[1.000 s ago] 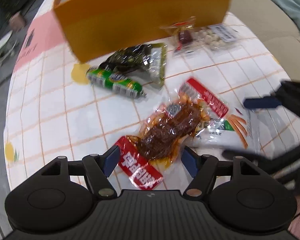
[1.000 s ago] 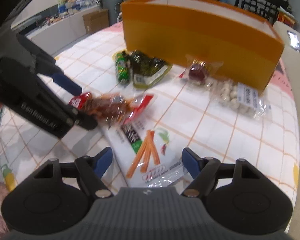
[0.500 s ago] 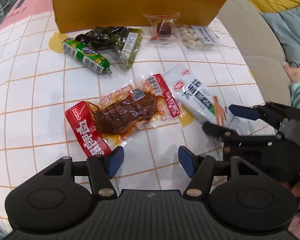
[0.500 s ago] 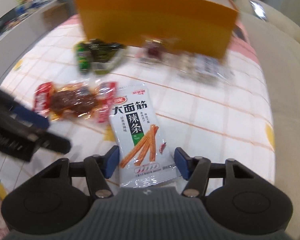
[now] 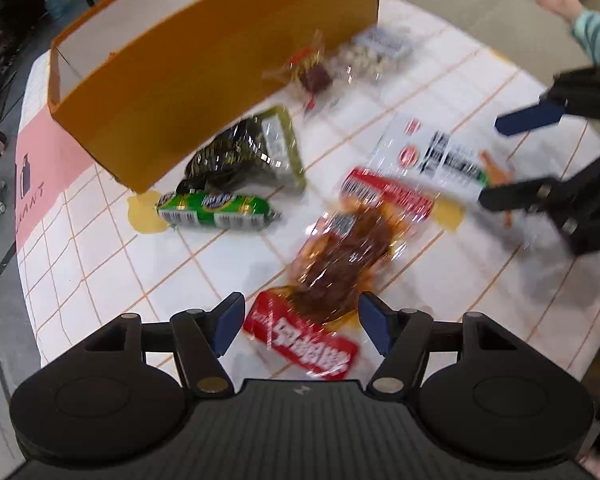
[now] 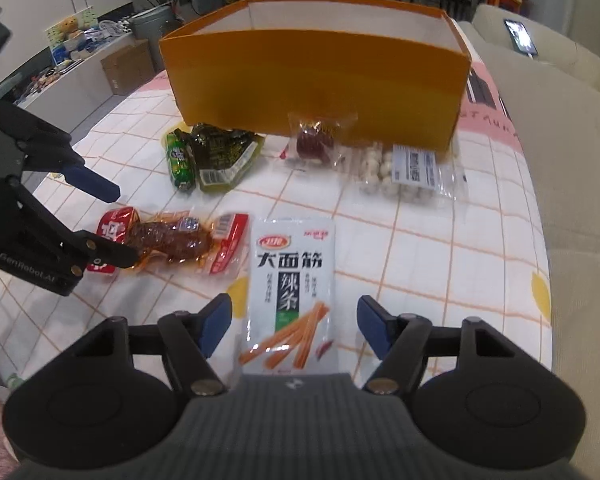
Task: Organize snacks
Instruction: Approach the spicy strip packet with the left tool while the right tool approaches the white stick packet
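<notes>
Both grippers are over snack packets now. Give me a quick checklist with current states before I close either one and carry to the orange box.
1. Left gripper straddles the red meat packet: ok; jaws opening, pads not pressing.
2. Right gripper straddles the white spicy-strip packet: ok; jaws opening, pads clear of it.
3. The two packets lie apart: not ok; their edges meet or overlap.
4. Orange box open on top: ok.
5. Room inside the box: cannot tell; its floor is hidden.
6. Left view sharp enough to aim: not ok; blurred.
</notes>
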{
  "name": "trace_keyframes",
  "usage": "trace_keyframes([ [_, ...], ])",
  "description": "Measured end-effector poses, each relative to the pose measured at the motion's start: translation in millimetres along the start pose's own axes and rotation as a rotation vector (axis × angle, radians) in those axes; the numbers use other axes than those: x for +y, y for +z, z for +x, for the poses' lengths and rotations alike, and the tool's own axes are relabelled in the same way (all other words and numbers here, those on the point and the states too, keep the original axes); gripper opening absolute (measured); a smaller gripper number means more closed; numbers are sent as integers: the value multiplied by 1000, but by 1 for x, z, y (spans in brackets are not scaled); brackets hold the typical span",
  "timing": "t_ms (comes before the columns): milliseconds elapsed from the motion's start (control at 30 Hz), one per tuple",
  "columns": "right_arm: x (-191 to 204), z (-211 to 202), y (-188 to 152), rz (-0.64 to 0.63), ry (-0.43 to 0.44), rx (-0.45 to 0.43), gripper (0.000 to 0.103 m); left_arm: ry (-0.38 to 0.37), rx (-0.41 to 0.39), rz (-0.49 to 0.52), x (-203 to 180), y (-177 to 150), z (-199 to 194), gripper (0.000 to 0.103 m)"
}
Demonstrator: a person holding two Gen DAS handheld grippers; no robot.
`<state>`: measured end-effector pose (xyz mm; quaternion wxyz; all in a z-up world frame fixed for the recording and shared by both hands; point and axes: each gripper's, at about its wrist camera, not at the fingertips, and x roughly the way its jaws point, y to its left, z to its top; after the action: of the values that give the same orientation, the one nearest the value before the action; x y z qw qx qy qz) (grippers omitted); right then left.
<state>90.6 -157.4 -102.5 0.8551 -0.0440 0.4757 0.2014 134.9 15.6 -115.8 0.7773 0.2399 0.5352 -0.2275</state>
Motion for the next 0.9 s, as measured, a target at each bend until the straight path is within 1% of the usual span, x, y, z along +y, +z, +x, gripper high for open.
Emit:
trace_keyframes([
  [100, -2, 4, 0, 6, 15, 7, 67, -23, 9, -11, 3, -5, 8, 77],
  [233, 1, 5, 0, -14, 30, 6, 67, -109, 19, -134, 8, -10, 10, 77],
  [400, 3, 8, 0, -8, 45, 26, 63, -154, 12, -217, -3, -16, 5, 78],
  [533, 3, 5, -2, 10, 69, 37, 61, -242, 5, -245, -11, -17, 1, 78],
  [567, 2, 5, -2, 16, 74, 39, 60, -242, 3, -239, -13, -16, 0, 78],
  [633, 2, 3, -2, 18, 68, 31, 59, -194, -18, -217, -18, -13, -3, 78],
  [700, 3, 2, -1, 0, 39, 12, 60, -154, -47, -229, -20, -9, -6, 79],
  [800, 1, 3, 1, 2, 33, 2, 61, -177, -81, -336, -15, -3, -7, 80],
  [867, 1, 5, 2, 14, 34, 5, 62, -183, -99, -433, -10, 0, -6, 81],
  [900, 0, 7, 2, 13, 28, 7, 62, -192, -107, -460, -9, 0, -6, 82],
])
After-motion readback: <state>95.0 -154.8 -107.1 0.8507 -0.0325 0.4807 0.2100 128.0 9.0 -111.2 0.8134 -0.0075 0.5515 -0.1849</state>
